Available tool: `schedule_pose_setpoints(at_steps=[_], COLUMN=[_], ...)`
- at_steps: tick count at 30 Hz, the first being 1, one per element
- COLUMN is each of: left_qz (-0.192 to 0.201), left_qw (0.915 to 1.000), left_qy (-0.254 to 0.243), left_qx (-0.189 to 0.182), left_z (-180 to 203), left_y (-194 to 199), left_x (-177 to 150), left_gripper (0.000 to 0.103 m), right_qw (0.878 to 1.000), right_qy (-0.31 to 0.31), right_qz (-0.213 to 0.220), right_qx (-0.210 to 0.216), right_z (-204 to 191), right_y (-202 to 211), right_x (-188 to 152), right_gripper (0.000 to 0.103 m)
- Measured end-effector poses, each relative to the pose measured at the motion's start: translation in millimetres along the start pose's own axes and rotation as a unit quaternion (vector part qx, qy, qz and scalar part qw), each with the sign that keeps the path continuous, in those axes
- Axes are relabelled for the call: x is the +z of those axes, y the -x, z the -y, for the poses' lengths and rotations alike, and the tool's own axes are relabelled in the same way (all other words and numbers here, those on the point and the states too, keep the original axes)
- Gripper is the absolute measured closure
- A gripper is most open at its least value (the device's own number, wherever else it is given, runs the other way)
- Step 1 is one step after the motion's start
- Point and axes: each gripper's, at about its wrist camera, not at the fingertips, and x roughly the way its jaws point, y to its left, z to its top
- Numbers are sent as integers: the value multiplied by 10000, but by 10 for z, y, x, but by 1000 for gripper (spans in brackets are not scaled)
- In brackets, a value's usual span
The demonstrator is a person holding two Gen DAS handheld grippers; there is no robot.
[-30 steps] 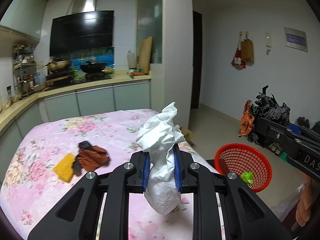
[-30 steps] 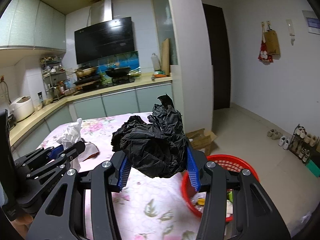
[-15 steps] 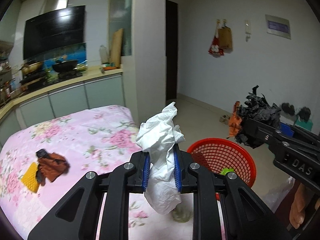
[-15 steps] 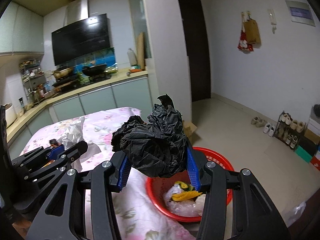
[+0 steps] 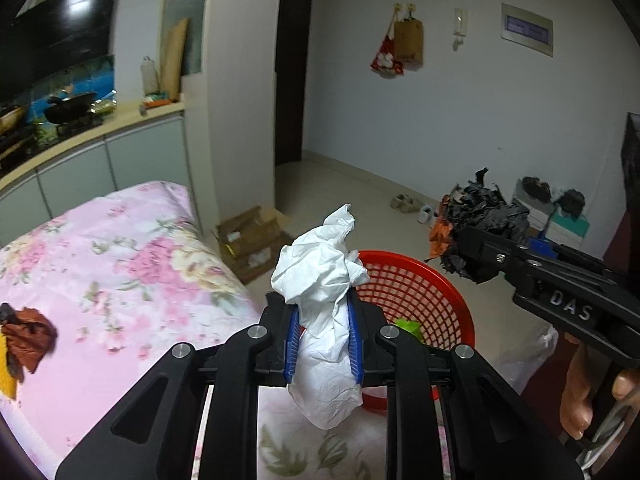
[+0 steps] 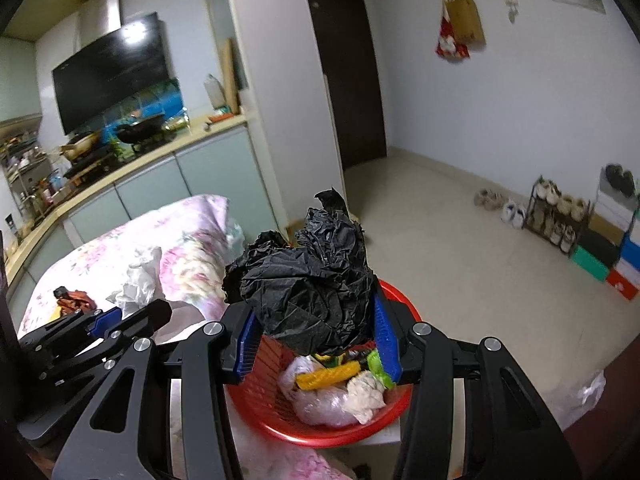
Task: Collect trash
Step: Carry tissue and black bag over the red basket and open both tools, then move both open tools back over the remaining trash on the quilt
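I see a crumpled white tissue point(image 5: 324, 308) standing upright, pinched between blue pads. A crumpled black plastic wad point(image 6: 308, 292) hangs over my red mesh basket point(image 6: 394, 412), which holds a clear bag, yellow and green scraps.

A dark door point(image 6: 344, 64) stands in the white wall; left of it runs a kitchen counter point(image 6: 160, 156), right of it a shoe rack point(image 6: 556, 216) on pale floor point(image 6: 460, 260).

The letters "DAS" stand in pale capitals on the black body of the right tongs point(image 5: 466, 246), seen from the left wrist; no other writing is legible.
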Motion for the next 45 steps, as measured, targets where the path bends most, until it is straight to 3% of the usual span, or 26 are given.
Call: schedule_pose_setpoints(at_steps=[7,12,18,20,22,27,34,45], left_qz=[-540,-786,-985,-1013,-1028,-935,-665,-43], left_qw=[9977,9956,9937,9935,9933,9940,9960,9989], left_qy=[-14,-192,9,59,140,262,479,448], left_qx=[-400,-479,-526,-515,-507,-509,-363,119], left_z=[141,300,277,264,234,184,56,-71], left_y=[-388,-580,-739,-768,-790,-771,-590,-59], left_x=[5,-82,-80,-85,-86,-54,25,67], left_gripper=[84,84,83,80,70,47,30,25], right_qw=[9986,9962,9936,9929,9923,9905,9914,9980], right_qy=[-158,-229,-386,-450,-501,-797,-923,-478], right_qz=[-485,-783,-1015,-1066,-1110,-1118,-928,-342], right_qx=[-145,-291,-327,-291,-214,-10,-4,239], right_z=[126,185,280,319,345,423,454,188], right_y=[-207,-313,-426,-462,-497,-490,-397,-99], right_x=[-60,-88,-117,-127,-131,-129,-73,10], right_gripper=[56,56,56,55,51,34,34,34])
